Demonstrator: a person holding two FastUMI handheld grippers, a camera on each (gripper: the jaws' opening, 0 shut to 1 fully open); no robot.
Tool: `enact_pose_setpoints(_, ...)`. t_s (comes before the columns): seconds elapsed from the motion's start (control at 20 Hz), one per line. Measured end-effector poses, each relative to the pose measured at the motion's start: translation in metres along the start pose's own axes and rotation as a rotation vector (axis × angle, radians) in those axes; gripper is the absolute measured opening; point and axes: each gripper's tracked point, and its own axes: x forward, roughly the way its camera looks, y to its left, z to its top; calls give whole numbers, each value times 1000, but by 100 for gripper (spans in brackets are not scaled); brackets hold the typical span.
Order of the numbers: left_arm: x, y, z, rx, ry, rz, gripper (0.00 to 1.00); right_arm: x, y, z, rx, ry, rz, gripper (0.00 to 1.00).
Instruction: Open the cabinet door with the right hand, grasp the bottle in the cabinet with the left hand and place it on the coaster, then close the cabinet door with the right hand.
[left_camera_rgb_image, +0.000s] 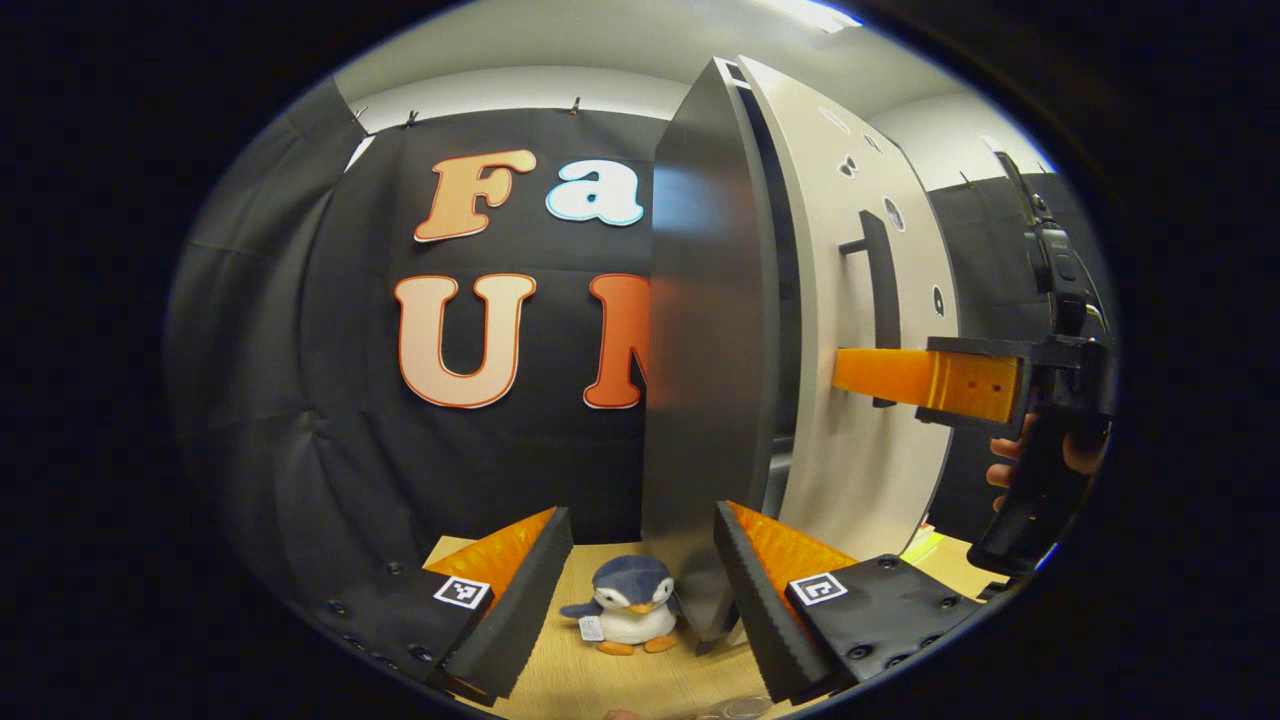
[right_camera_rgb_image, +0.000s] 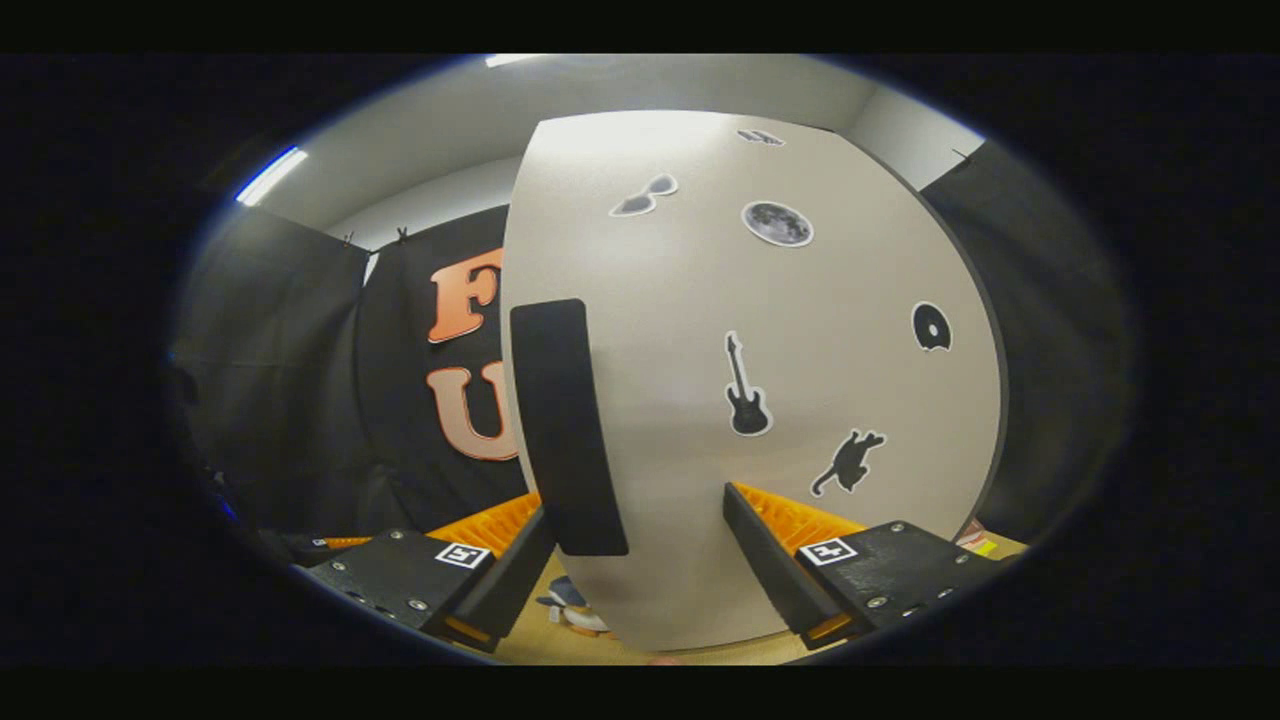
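The cabinet stands on the wooden table, its dark side panel facing me in the left gripper view. Its pale door carries several black stickers and a black vertical handle. A narrow dark gap runs between door and side panel; the inside is hidden. My right gripper is open, with the handle's lower end between its fingers, close to the left one. In the left gripper view a hand holds the right gripper against the door by the handle. My left gripper is open and holds nothing, low beside the cabinet.
A small plush penguin sits on the table at the foot of the cabinet, just beyond my left fingers. Something clear and round peeks in at the bottom edge. Black cloth walls stand behind and to the left.
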Motion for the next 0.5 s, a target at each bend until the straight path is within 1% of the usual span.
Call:
enact_pose_setpoints(0.1,2,-2,-2,-26,12,-33,93,2,0,-1,-8,-3,-23,96)
enact_pose_setpoints(0.15,2,-2,1,-50,9,-47,93,3,0,-1,-15,-3,-31,93)
enact_pose_setpoints(0.2,1,-1,4,-79,4,-48,94,2,0,-2,-22,-2,-39,93)
enact_pose_setpoints(0.25,1,3,8,-92,-4,-42,93,2,0,-2,-28,-3,-44,93)
enact_pose_setpoints(0.3,0,9,11,-89,-12,-25,92,3,0,-2,-31,-4,-50,96)
enact_pose_setpoints(0.4,-4,17,17,-69,-31,2,92,4,-1,-2,-38,-5,-54,96)
enact_pose_setpoints(0.45,-7,21,19,-58,-38,14,92,2,0,-2,-44,-6,-57,99)
enact_pose_setpoints(0.5,-10,24,20,-49,-42,31,92,4,-1,-2,-50,-11,-59,96)
